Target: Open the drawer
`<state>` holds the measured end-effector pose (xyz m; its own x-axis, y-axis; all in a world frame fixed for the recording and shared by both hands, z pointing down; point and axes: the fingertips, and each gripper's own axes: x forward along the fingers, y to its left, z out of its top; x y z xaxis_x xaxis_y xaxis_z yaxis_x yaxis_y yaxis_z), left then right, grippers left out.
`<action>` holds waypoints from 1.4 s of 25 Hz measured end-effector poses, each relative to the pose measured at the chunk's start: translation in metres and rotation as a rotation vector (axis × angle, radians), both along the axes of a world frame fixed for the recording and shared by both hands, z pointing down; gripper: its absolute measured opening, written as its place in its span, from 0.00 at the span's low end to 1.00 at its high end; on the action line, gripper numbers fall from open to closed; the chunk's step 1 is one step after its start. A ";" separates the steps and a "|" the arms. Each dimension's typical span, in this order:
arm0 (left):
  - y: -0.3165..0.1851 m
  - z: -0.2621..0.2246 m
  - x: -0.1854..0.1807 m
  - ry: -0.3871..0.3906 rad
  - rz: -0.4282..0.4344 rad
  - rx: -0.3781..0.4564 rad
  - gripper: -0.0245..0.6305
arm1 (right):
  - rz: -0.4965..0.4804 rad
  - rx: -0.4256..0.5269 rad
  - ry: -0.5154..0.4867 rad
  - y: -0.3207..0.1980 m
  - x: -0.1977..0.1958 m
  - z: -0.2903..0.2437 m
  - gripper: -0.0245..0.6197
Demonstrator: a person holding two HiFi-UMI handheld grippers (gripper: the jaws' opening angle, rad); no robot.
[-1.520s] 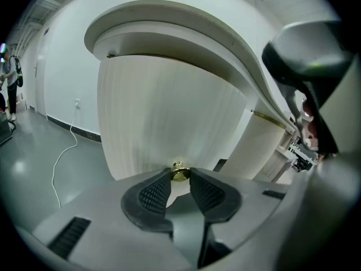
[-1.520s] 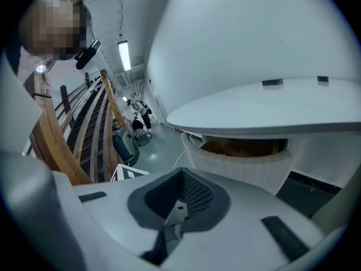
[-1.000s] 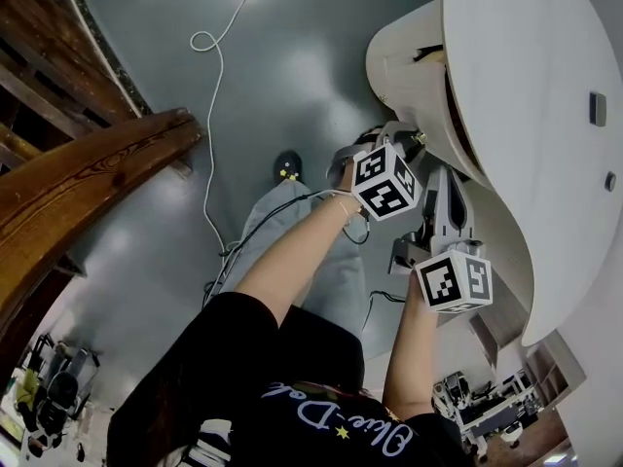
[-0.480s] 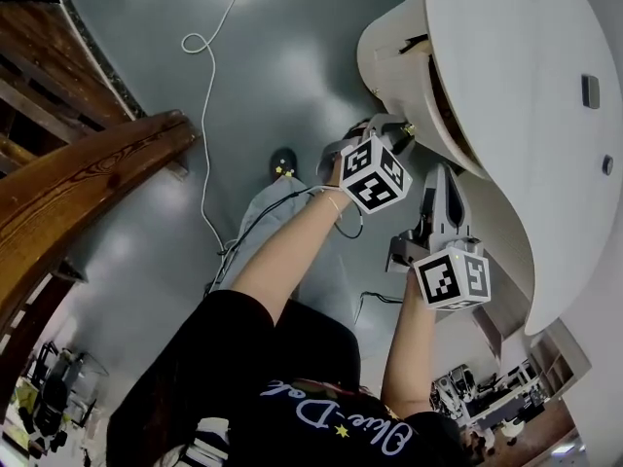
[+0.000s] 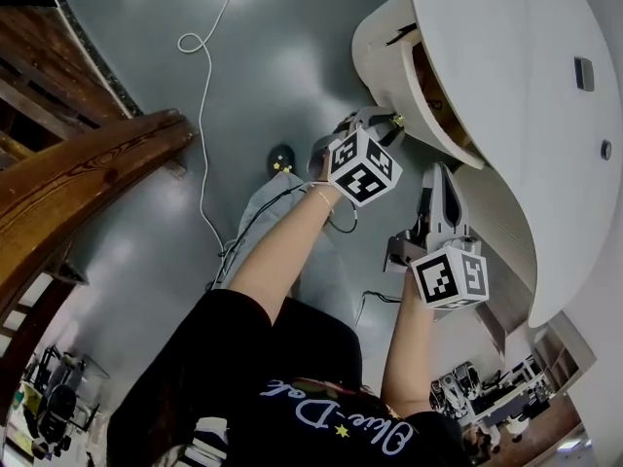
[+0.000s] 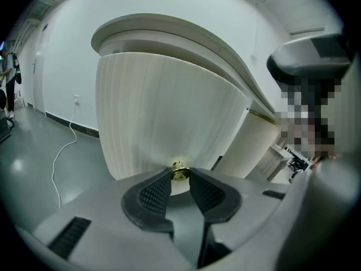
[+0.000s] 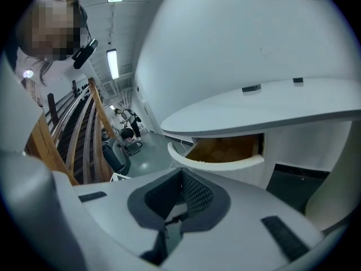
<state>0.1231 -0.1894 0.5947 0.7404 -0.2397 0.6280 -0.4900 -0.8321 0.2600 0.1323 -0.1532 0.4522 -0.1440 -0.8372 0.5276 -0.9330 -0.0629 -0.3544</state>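
- The left tongs (image 5: 387, 122) are clamping the small brass knob (image 6: 179, 170) on the curved white drawer (image 5: 378, 54), with one pad on each side of it.
- Compared with a second ago, the drawer is standing further out from under the white worktop (image 5: 516, 95), and more of its wooden inside is showing in the head view.
- The left tongs' marker cube is sitting further to the left in the head view than it was a second ago, having moved with the drawer front.
- The right tongs (image 5: 440, 175) are hanging in nearly the same spot as before, beside the ribbed cabinet body under the worktop. Their pads are meeting at the tips with nothing between them.
- The left gripper view is showing the grip on the knob plainly, and the ribbed drawer front is filling the picture behind it. In the head view the knob is only a small glint at the tong tips.
- The right gripper view is looking across at the open drawer from the side, showing its brown interior under the worktop's edge. The left gripper view is showing none of that interior.
- Only the head view is showing both arms together and the white cable (image 5: 202, 95) trailing on the grey floor (image 5: 282, 86).
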 end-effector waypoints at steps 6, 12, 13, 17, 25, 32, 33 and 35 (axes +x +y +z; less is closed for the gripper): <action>0.005 0.001 -0.006 -0.003 -0.006 -0.001 0.19 | 0.000 0.014 -0.003 0.003 -0.002 -0.002 0.04; 0.009 0.001 -0.010 -0.006 -0.008 -0.001 0.19 | -0.010 0.011 -0.003 0.004 -0.007 -0.002 0.04; 0.009 0.001 -0.010 -0.006 -0.009 -0.001 0.19 | -0.010 0.014 -0.003 0.004 -0.007 -0.003 0.04; 0.011 0.001 -0.013 -0.009 -0.007 -0.001 0.19 | -0.015 0.010 0.002 0.004 -0.008 -0.004 0.04; 0.016 0.003 -0.017 -0.012 -0.009 -0.002 0.19 | -0.023 0.011 0.002 0.007 -0.011 -0.004 0.04; 0.021 0.002 -0.024 -0.013 -0.019 -0.002 0.19 | -0.030 0.023 -0.002 0.011 -0.014 -0.007 0.04; 0.022 0.002 -0.025 -0.014 -0.020 -0.002 0.19 | -0.032 0.021 -0.001 0.012 -0.014 -0.007 0.04; 0.024 0.003 -0.027 -0.016 -0.022 -0.002 0.19 | -0.033 0.018 0.002 0.015 -0.014 -0.007 0.04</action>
